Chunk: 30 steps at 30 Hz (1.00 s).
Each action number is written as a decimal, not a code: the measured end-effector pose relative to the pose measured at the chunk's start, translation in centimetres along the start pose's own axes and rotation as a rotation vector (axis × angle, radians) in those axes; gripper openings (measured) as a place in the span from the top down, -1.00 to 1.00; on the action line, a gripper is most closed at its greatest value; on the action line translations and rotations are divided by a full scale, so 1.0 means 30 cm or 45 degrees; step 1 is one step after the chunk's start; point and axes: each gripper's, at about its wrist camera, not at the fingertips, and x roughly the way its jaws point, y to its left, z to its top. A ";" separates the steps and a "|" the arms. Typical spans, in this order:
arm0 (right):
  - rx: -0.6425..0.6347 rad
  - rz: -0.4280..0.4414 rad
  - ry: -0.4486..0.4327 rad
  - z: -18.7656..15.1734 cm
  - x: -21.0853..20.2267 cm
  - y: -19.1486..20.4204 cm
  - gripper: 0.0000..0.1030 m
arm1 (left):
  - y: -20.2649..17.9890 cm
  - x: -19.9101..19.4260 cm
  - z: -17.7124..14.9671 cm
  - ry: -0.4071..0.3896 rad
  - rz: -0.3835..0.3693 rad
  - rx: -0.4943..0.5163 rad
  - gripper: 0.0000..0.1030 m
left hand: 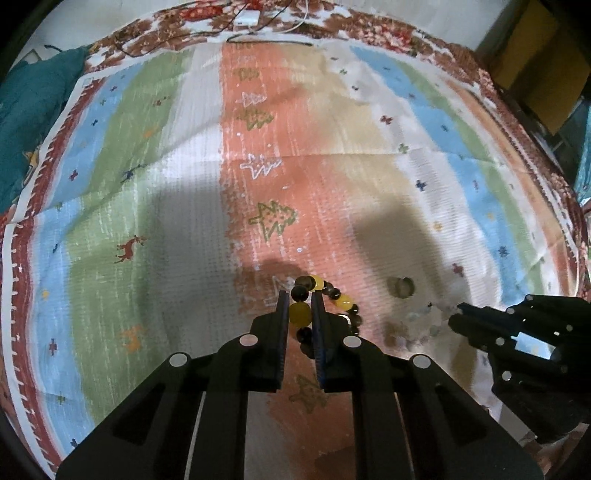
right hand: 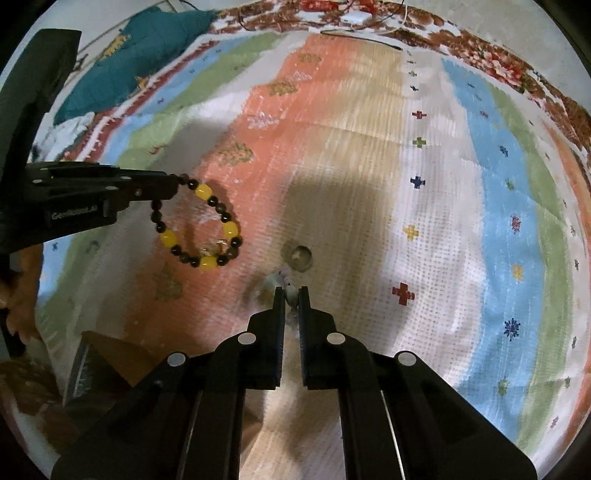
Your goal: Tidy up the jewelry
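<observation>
My left gripper is shut on a bracelet of yellow and dark beads, which hangs as a loop above the striped cloth; the loop shows fully in the right wrist view, with the left gripper at the far left. My right gripper is shut on a pale, translucent bead bracelet, mostly hidden between the fingers. In the left wrist view the right gripper is at the lower right, with the pale bracelet blurred beside it. A small clear ring-like piece lies just ahead of the right gripper.
A striped cloth with tree and cross motifs covers the surface. A teal cloth lies at the far left. Cables and a white adapter lie at the far edge. A brown box sits at the lower left of the right wrist view.
</observation>
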 end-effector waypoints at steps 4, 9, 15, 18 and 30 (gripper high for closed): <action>0.004 0.019 -0.041 -0.010 -0.039 0.010 0.85 | -0.022 -0.038 0.005 -0.037 -0.024 0.020 0.78; 0.026 0.031 -0.091 -0.011 -0.075 0.012 0.85 | -0.040 -0.085 -0.006 -0.070 -0.041 0.030 0.78; 0.037 0.035 -0.123 -0.028 -0.098 0.021 0.85 | -0.064 -0.116 -0.028 -0.088 -0.040 0.047 0.78; 0.037 0.033 -0.136 -0.032 -0.104 0.031 0.85 | -0.073 -0.127 -0.036 -0.094 -0.045 0.056 0.78; 0.050 -0.050 -0.212 -0.045 -0.157 0.034 0.85 | -0.098 -0.175 -0.067 -0.136 -0.049 0.080 0.78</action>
